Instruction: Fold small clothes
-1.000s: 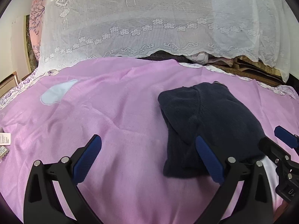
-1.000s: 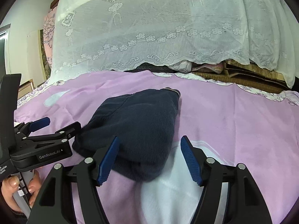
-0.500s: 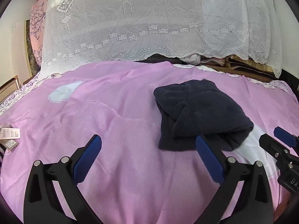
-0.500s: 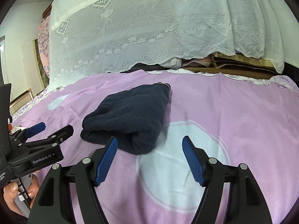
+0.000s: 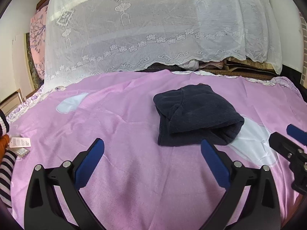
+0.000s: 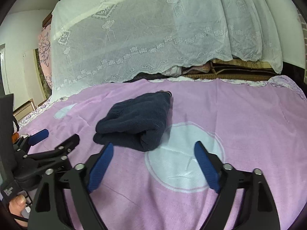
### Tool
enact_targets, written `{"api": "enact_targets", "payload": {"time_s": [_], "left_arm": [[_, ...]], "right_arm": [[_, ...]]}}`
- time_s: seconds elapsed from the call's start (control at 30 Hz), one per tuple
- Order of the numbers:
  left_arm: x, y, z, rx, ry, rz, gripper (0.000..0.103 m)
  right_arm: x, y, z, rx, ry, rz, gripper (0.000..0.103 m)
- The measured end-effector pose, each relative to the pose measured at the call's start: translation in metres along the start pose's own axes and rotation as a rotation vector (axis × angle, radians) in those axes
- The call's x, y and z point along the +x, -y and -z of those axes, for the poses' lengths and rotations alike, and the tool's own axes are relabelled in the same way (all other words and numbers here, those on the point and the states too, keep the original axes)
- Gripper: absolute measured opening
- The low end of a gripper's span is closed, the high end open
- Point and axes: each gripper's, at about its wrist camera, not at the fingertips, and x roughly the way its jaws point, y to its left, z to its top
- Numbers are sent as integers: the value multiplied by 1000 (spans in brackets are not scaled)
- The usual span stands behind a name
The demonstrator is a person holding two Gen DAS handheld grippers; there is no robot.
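My left fingers (image 5: 152,148) stood apart, empty. My right fingers (image 6: 153,151) had just spread wider, empty too. The folded garment (image 5: 195,115) lay just beyond both on the bed (image 5: 134,172); its underside was hidden.

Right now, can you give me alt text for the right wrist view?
A folded dark navy garment lies on a pink bedspread, partly over a white circle printed on it. The right tool is open and empty just short of it, with the left tool at the left edge and a white lace curtain behind.
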Motion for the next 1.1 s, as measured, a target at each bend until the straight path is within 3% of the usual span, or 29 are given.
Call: {"api": "enact_targets", "payload": {"time_s": [0.17, 0.5, 0.7, 1.1], "left_arm": [[-6, 4, -3, 28, 9, -5, 98], [-25, -4, -13, 3, 38, -10, 98], [-32, 0, -13, 22, 46, -9, 98], [-40, 9, -13, 55, 60, 3, 98]], "right_arm": [[-13, -9, -9, -34, 30, 6, 99], [-44, 0, -23, 3, 113, 40, 99], [-42, 5, -23, 44, 80, -3, 99], [-38, 5, -21, 44, 67, 7, 99]]}}
